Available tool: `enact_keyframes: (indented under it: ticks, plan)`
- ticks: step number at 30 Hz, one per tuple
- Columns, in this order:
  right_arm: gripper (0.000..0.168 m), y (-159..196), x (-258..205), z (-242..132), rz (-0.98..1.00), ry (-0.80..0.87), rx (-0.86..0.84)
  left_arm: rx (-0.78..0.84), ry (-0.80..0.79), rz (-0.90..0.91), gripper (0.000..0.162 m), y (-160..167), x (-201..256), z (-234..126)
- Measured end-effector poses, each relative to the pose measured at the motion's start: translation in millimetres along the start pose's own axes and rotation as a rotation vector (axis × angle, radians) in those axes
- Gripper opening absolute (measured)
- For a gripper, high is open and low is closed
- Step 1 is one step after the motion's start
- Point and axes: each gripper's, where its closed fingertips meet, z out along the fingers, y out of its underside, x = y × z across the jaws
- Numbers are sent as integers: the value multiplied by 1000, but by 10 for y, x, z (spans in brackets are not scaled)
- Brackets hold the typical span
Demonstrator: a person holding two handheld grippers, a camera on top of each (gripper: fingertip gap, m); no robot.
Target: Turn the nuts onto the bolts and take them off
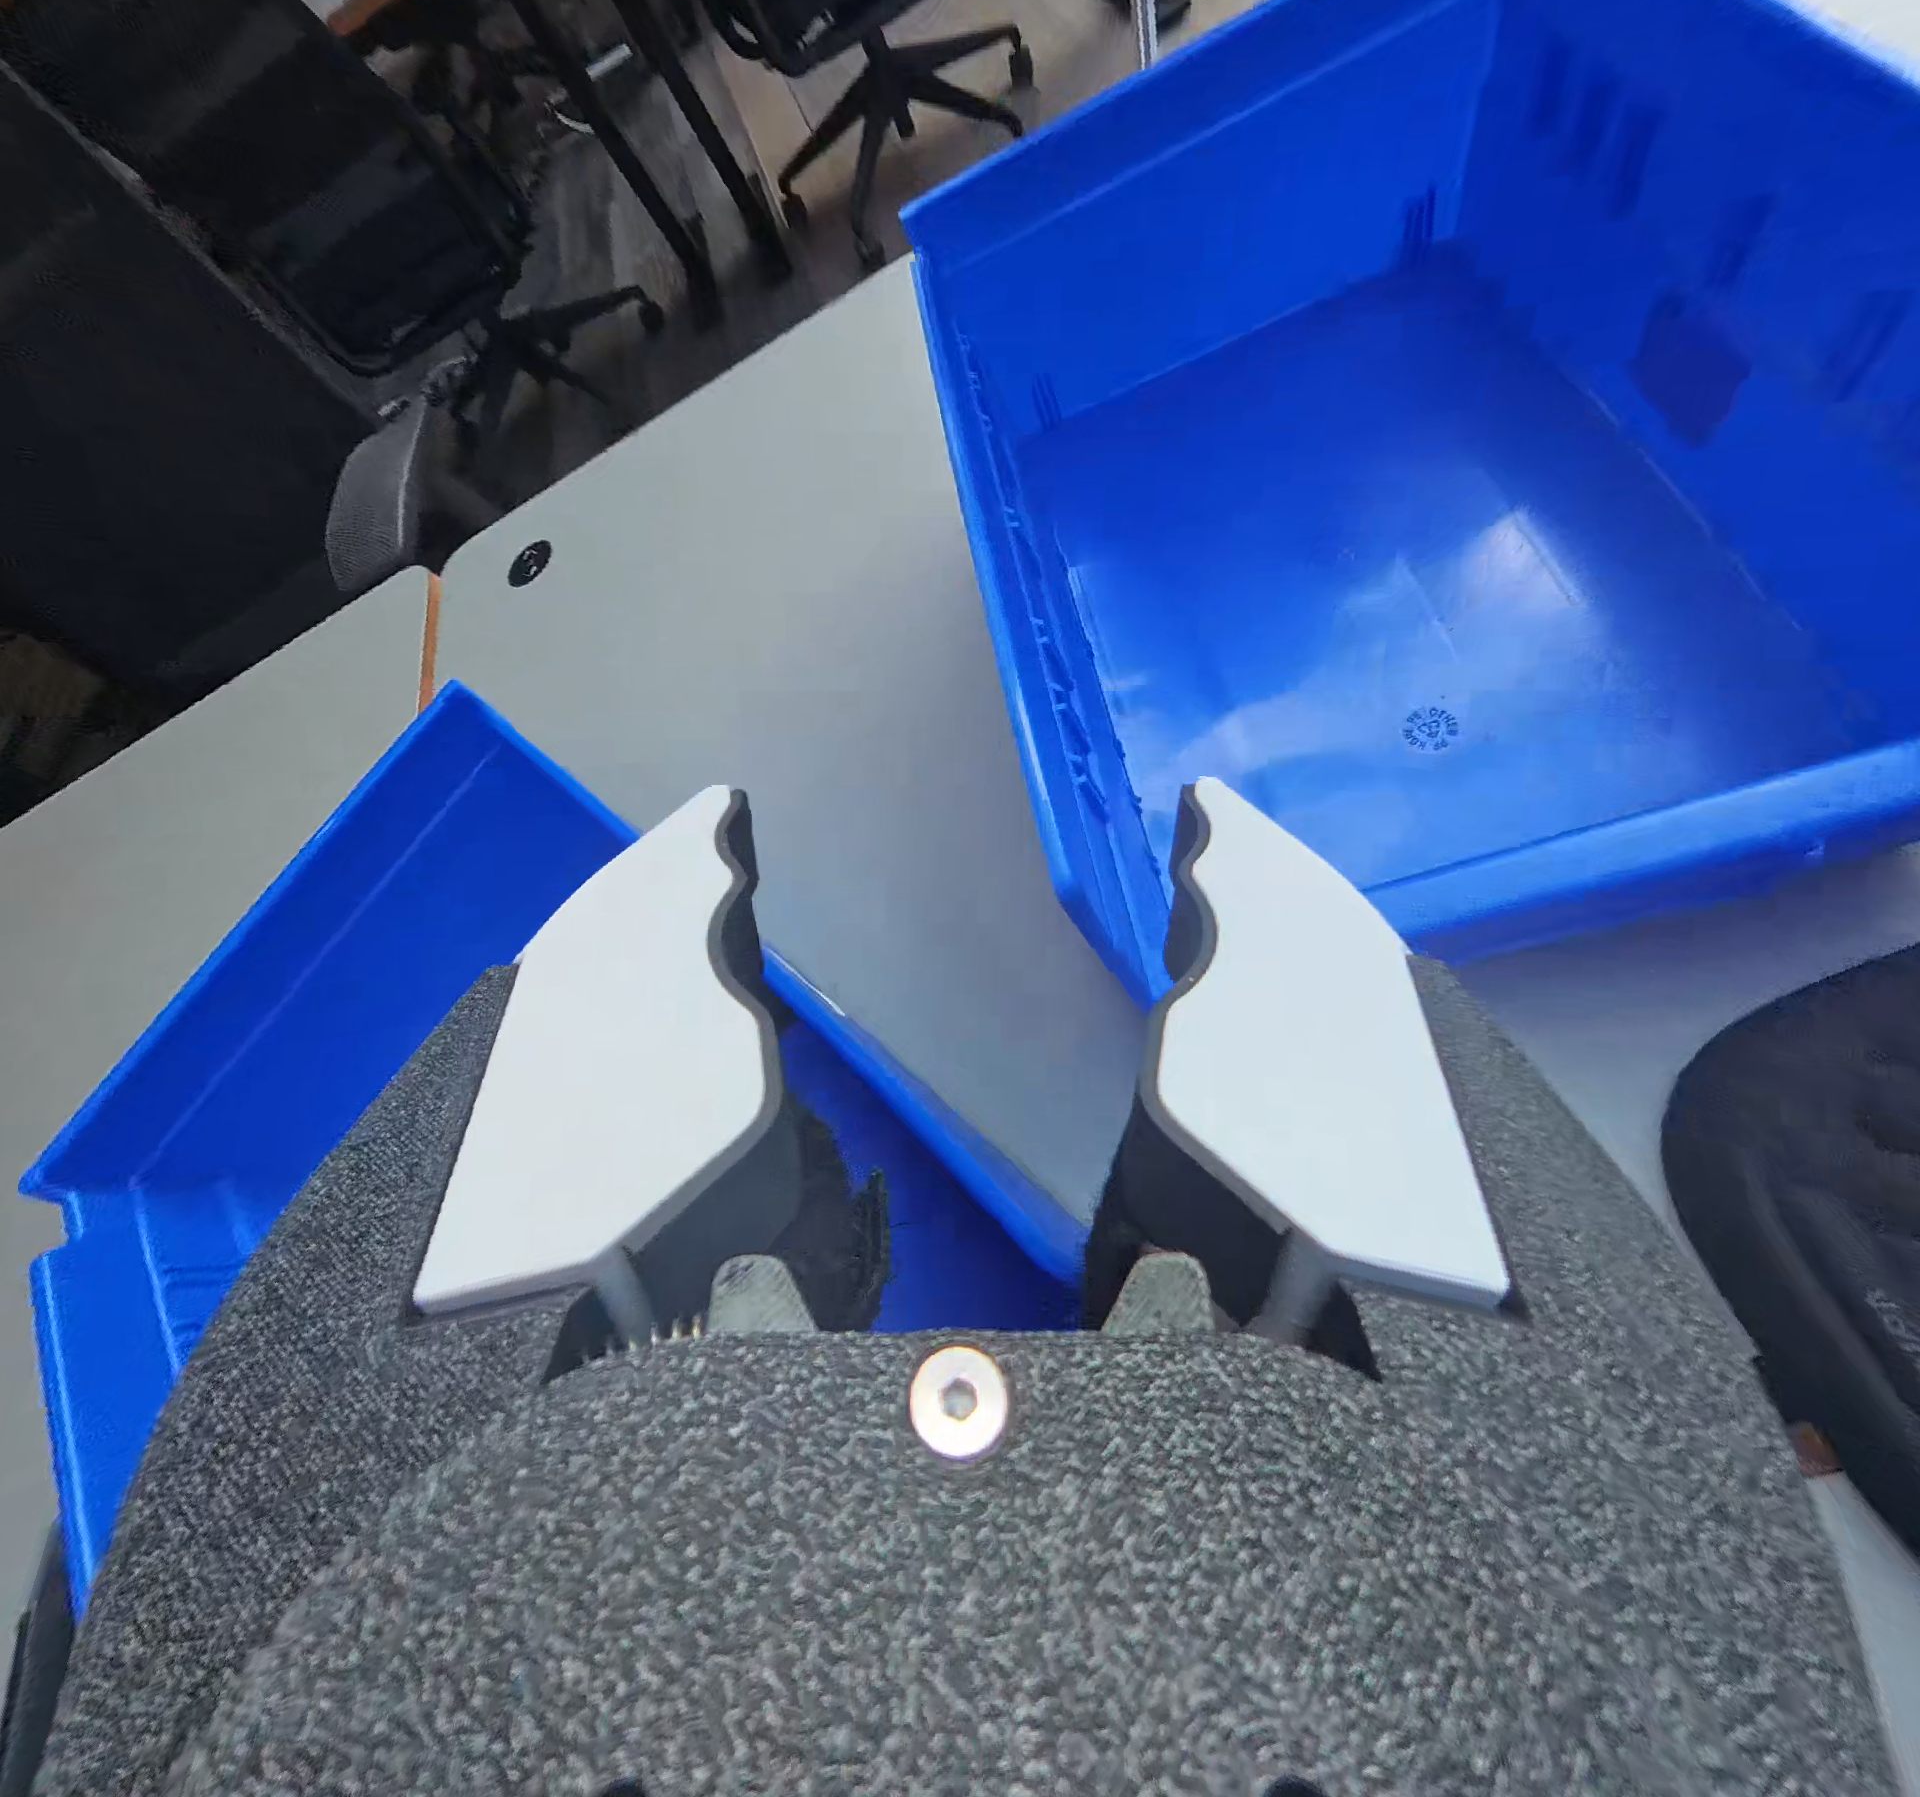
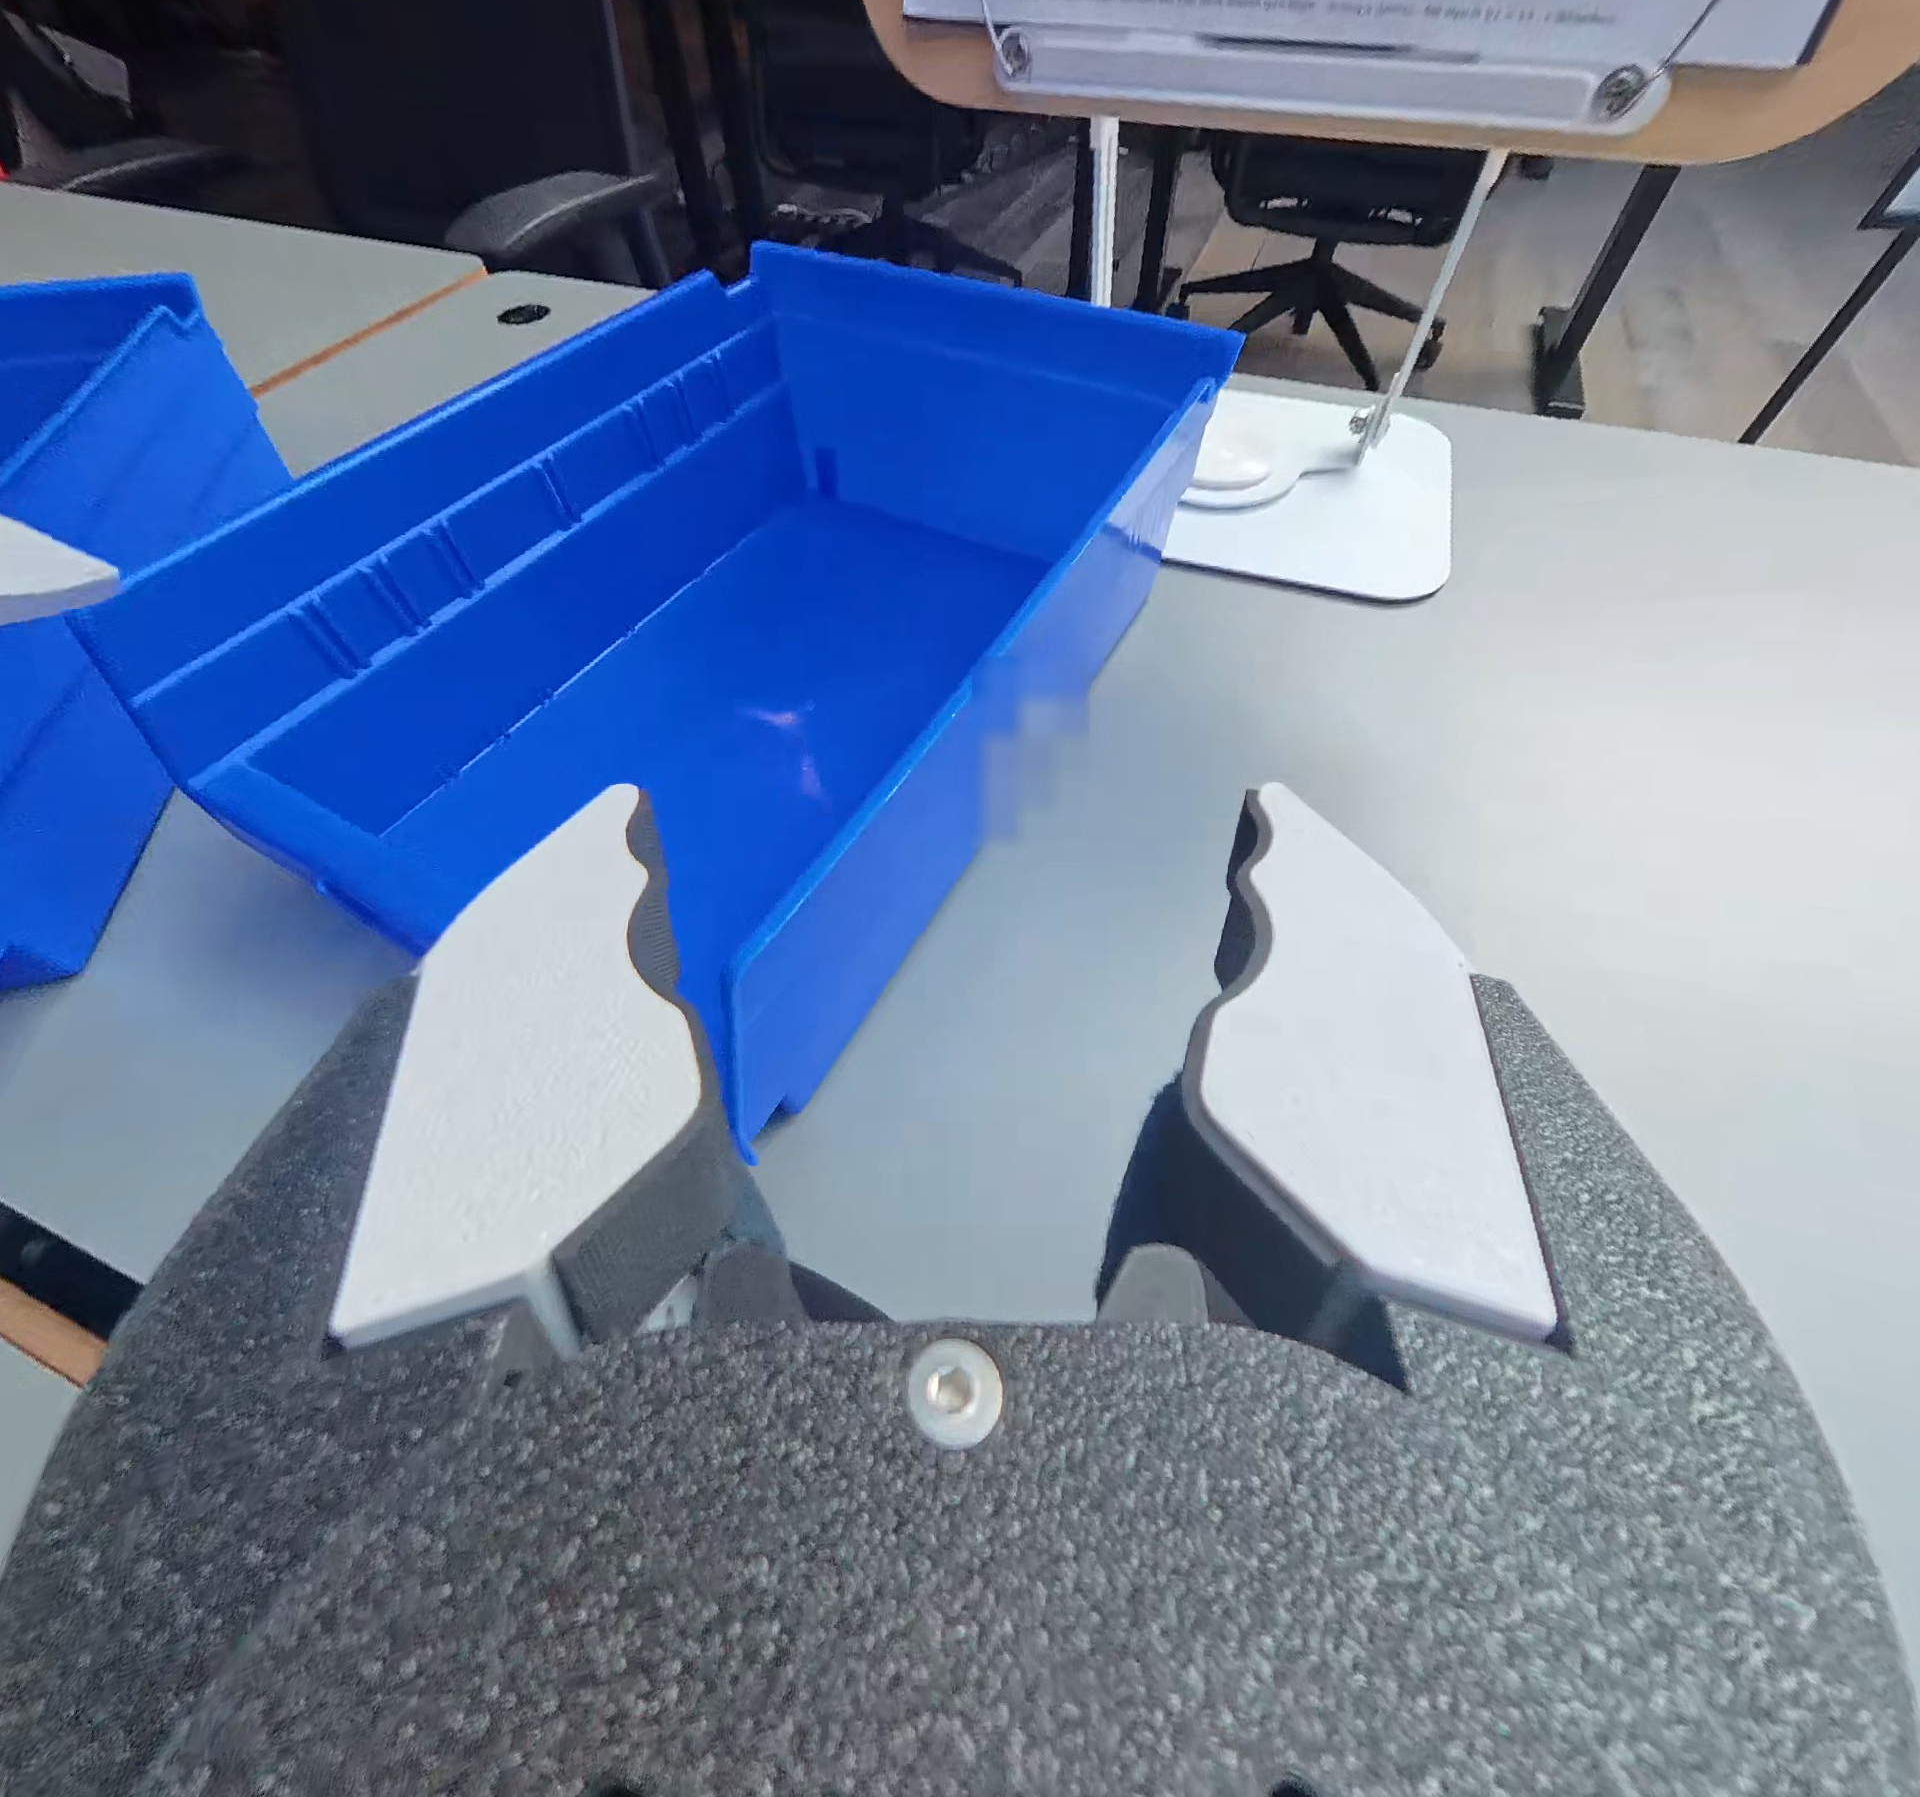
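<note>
No nuts or bolts show in either view. My left gripper (image 1: 961,812) is open and empty, above the near wall of a blue bin (image 1: 343,937) at the lower left. A second, larger blue bin (image 1: 1195,189) stands ahead to the right, and its floor is bare. My right gripper (image 2: 945,812) is open and empty, low over the grey table (image 2: 1558,760), at the near right corner of that same empty bin (image 2: 935,417). The other bin (image 2: 125,438) sits at the left edge there, with a fingertip of the left gripper (image 2: 52,568) in front of it.
A paper on a wooden board stands on a white base plate (image 2: 1340,521) behind the bin at the right. A black rounded object (image 1: 1818,1207) lies at the right of the left wrist view. Office chairs (image 1: 883,12) and desks stand beyond the table's far edge.
</note>
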Motion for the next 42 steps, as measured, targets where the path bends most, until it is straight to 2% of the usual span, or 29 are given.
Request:
enact_keyframes:
  ticks: [4, 7, 9, 11, 12, 15, 17, 18, 19, 24, 28, 35, 42]
  plan:
    - [98, 124, -151, 212, -42, -52, -123, -187, 81, 55, 74, 58, 64, 375]
    - [92, 251, -219, 321, -92, -48, -201, -316, 89, 167, 70, 173, 119, 566]
    - [83, 363, -257, 371, -123, -49, -259, -399, 105, 221, 59, 288, 171, 645]
    - [64, 509, -281, 415, -172, -52, -336, -443, 123, 260, 35, 377, 227, 697]
    - [50, 577, -310, 438, -201, -67, -369, -442, 112, 260, 33, 384, 235, 718]
    - [40, 598, -198, 453, -325, 37, -391, -367, 106, 207, 22, 255, 269, 711]
    - [36, 596, -166, 438, -336, 55, -391, -306, 113, 153, 18, 168, 305, 672]
    - [31, 591, -154, 420, -320, 46, -379, -271, 109, 131, 16, 110, 313, 635]
    - [16, 554, -93, 384, -336, 62, -351, -232, 100, 109, 14, 39, 318, 590]
    - [16, 400, 63, 152, -388, 99, -279, -95, 28, 115, 14, -319, 404, 325]
    - [16, 275, 357, -141, -380, 137, -256, -13, 63, 108, 17, -603, 665, 180]
    - [16, 272, 1251, -749, -376, 322, -288, 115, 191, 135, 18, -1172, 1536, 281]
    - [15, 625, 2201, -1320, -289, 489, -374, 182, 349, 233, 21, -1597, 2707, 537]
